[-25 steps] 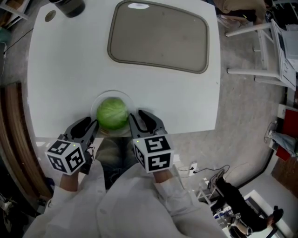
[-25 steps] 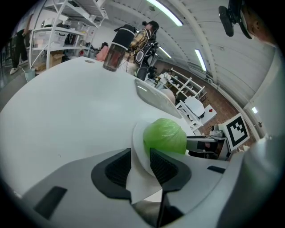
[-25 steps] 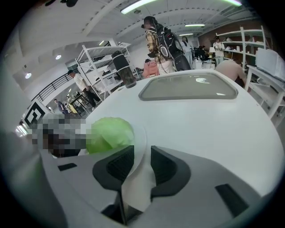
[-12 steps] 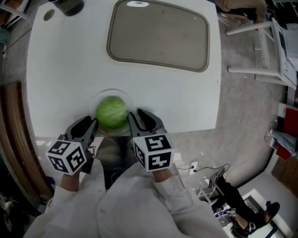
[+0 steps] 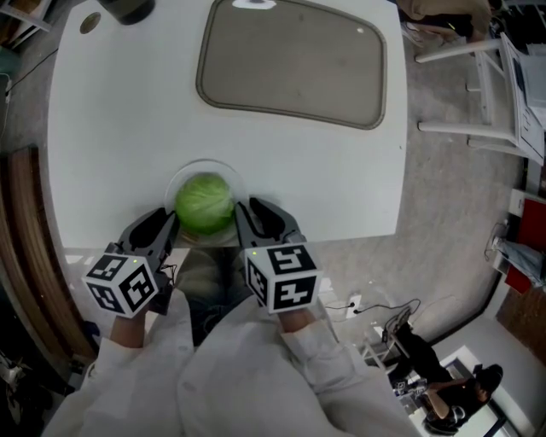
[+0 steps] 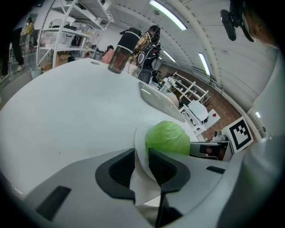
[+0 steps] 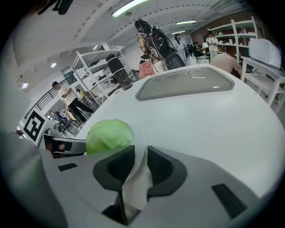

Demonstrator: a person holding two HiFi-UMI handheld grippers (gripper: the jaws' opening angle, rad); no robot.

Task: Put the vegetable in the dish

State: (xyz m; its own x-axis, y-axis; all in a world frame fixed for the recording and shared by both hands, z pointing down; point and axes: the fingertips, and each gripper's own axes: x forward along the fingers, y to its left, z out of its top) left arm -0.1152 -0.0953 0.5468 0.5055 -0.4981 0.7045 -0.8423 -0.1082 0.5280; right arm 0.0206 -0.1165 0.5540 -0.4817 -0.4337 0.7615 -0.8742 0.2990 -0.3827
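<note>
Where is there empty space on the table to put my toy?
The widest bare patch is the white table left of the grey tray, between the dark cup and the dish. A strip also runs between tray and dish, out to the right edge. The near edge around the dish and cabbage is crowded.

White table [image 5: 111, 128] on grey floor [image 5: 444, 196], white shelving racks [image 7: 95, 58], ceiling strip lights [image 6: 167, 13] beyond.

Smooth matt white table [image 5: 111, 128]; dull grey, plastic-looking tray [image 5: 290, 68]; thin glossy white dish [image 5: 177, 181]; waxy, veined green cabbage [image 5: 205, 203]; soft white cloth sleeves [image 5: 256, 375].
</note>
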